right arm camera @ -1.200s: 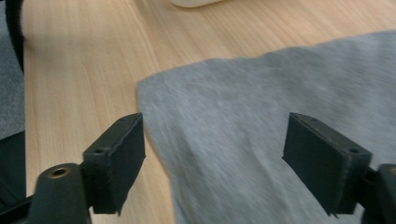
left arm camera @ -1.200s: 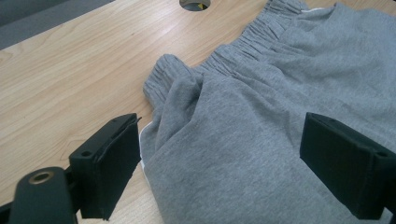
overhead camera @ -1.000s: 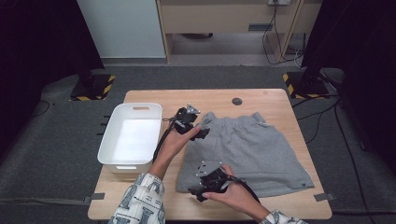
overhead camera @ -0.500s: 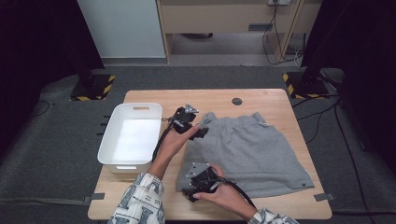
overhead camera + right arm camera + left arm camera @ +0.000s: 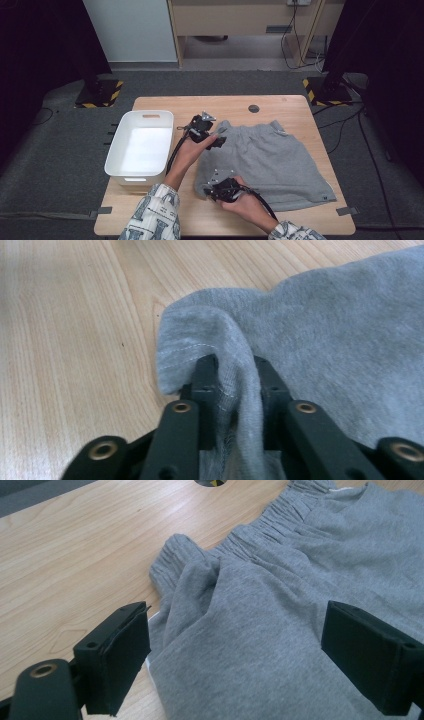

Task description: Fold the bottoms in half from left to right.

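Grey shorts (image 5: 280, 160) lie flat on the wooden table (image 5: 300, 106), waistband towards the far side. My left gripper (image 5: 218, 138) hovers open over the waistband's left corner (image 5: 182, 555), its jaws (image 5: 240, 625) wide apart with cloth below them and nothing pinched. My right gripper (image 5: 212, 192) sits at the near left hem corner. Its jaws have just been closing, and in the right gripper view they (image 5: 235, 371) are shut on a raised fold of the grey hem (image 5: 200, 332).
An empty white bin (image 5: 117, 150) stands on the table's left side, close to my left forearm. A round dark hole (image 5: 254, 108) marks the far middle of the tabletop. Bare wood runs along the near edge and left of the hem.
My right gripper edged left to the hem corner and its jaws came together on the cloth. The left hand and the shorts stayed where they were.
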Motion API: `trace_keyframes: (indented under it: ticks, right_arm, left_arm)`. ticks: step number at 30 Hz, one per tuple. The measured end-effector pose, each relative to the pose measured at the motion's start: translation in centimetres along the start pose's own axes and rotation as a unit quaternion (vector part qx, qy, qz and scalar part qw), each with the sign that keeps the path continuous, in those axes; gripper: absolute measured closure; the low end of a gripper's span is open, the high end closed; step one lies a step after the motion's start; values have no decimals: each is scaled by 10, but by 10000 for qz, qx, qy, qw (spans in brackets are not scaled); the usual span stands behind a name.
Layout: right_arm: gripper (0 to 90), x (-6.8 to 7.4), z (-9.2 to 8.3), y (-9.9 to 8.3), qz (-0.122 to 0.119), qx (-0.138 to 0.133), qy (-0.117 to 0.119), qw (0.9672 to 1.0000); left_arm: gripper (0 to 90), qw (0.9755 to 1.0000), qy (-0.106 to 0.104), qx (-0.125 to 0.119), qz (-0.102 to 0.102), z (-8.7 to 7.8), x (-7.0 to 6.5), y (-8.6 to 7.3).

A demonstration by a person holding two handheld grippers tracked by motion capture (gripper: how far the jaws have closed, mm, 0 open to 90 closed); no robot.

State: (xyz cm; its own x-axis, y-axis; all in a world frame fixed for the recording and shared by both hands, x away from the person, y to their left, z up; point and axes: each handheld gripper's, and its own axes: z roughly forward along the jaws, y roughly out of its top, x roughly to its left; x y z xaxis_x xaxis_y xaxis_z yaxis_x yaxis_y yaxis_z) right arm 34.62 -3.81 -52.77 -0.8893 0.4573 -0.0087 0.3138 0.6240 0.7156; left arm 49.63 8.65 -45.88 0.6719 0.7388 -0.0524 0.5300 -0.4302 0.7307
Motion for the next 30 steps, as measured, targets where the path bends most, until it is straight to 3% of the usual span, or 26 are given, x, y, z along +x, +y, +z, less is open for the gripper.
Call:
trace_keyframes:
  ticks: [4, 14, 20, 30]
  right_arm:
    - [833, 0, -1, -1, 31, -7, 33, 10000]
    - [838, 3, -1, -1, 67, -12, 363, 9993]
    - [837, 5, 0, -1, 17, -44, 443, 9990]
    - [837, 8, 0, -1, -19, -56, 517, 9986]
  left_arm:
    - [117, 10000, 40, 52, -24, 10, 0, 0]
    - [153, 9989, 386, 240, -110, 36, 13, -10]
    - [168, 9985, 319, 235, -388, 47, 21, -16]
    - [197, 9974, 414, 535, -260, 60, 18, -23]
